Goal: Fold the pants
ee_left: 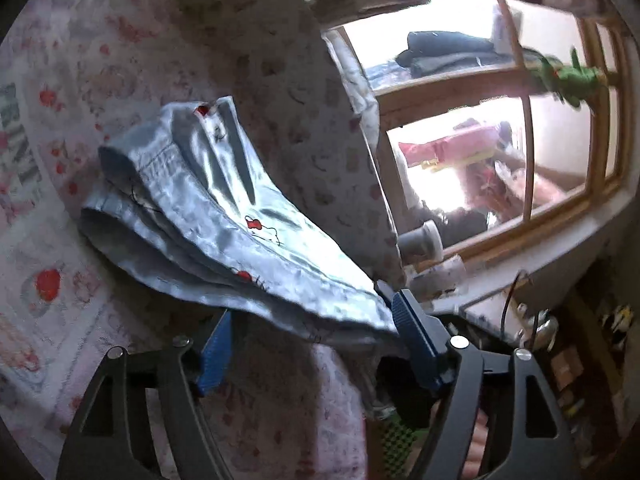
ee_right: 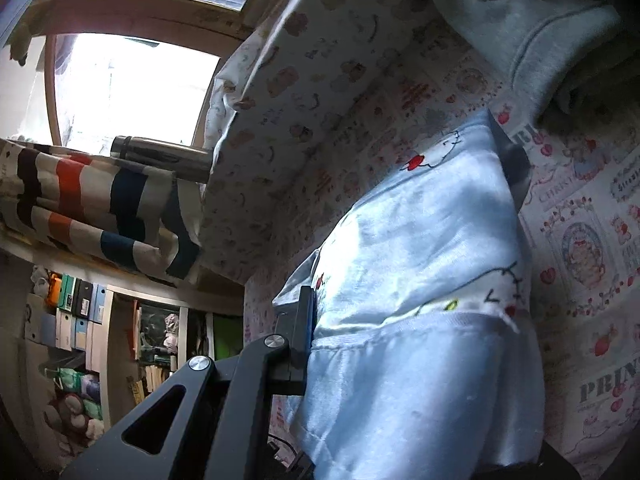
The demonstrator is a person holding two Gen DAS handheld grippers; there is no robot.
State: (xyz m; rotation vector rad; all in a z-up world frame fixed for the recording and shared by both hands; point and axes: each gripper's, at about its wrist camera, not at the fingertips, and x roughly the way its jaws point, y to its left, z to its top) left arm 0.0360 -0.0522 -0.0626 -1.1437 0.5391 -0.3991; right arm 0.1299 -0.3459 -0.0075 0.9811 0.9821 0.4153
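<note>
The blue pants [ee_left: 224, 216] lie folded in layers on the bed [ee_left: 60, 208], at ten o'clock. The left hand-held gripper [ee_left: 316, 344] is spread wide around an edge. The right hand-held gripper [ee_right: 310, 340] pinches the pants. Little is left.

1. The left gripper [ee_left: 310, 322] stands with its blue-padded fingers [ee_left: 416, 340] spread wide, the pale blue pants [ee_left: 224, 216] lying between them, with no pad seen pressing on the cloth.
2. The right gripper [ee_right: 316, 344] is clamped on the same pants; only one black finger [ee_right: 298, 344] shows, the other hidden behind the fabric.
3. Fingertips of a person's hand [ee_left: 478, 440] show below the left gripper.
</note>
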